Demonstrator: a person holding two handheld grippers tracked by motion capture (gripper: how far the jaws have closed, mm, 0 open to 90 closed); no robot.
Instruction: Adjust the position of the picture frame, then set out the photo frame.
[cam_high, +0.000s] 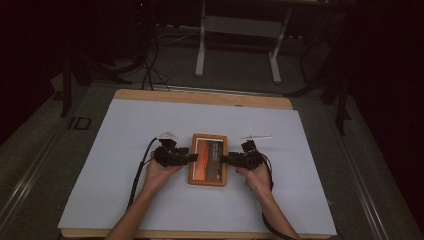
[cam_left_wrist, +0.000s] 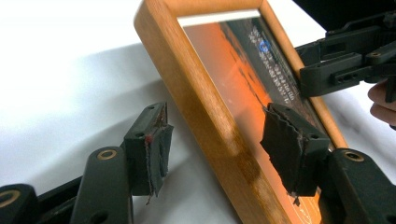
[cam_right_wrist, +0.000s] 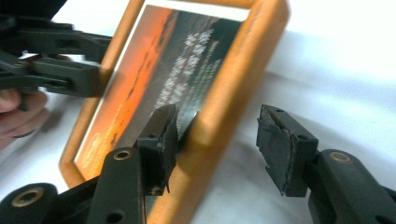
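L gripper (cam_high: 192, 158) sits at the left side of the picture frame (cam_high: 208, 159), w/ the person's left hand (cam_high: 161, 172) behind it. In the left gripper view its jaws stand apart: the wood edge of the frame (cam_left_wrist: 205, 102) runs between them, one pad (cam_left_wrist: 156, 154) is off the wood on the cloth side, the other pad (cam_left_wrist: 289, 149) is over the glass. Looks like it's not pinching.

The frame lies about mid-table on the white cloth (cam_high: 125, 200), straight btwn the two grippers.

R gripper (cam_high: 226, 160) sits at the frame's right side, right hand (cam_high: 257, 177) behind it. In the right gripper view the jaws are apart too: one pad (cam_right_wrist: 161, 140) is close by the wood edge (cam_right_wrist: 229, 93), prob. touching or nearly, can't tell; the other pad (cam_right_wrist: 280, 144) is well off it.

How far along: my guess is the frame is set down flat and both grips are let go. Left to do: pull both grippers back, away from the frame.

What views add: high view shows the whole frame, both hands, and two small clear bits (cam_high: 256, 136) on the cloth past the grippers. Gripper views show the gaps at the pads, plus the orange sunset pic and white writing under the glass, too blurry to read.
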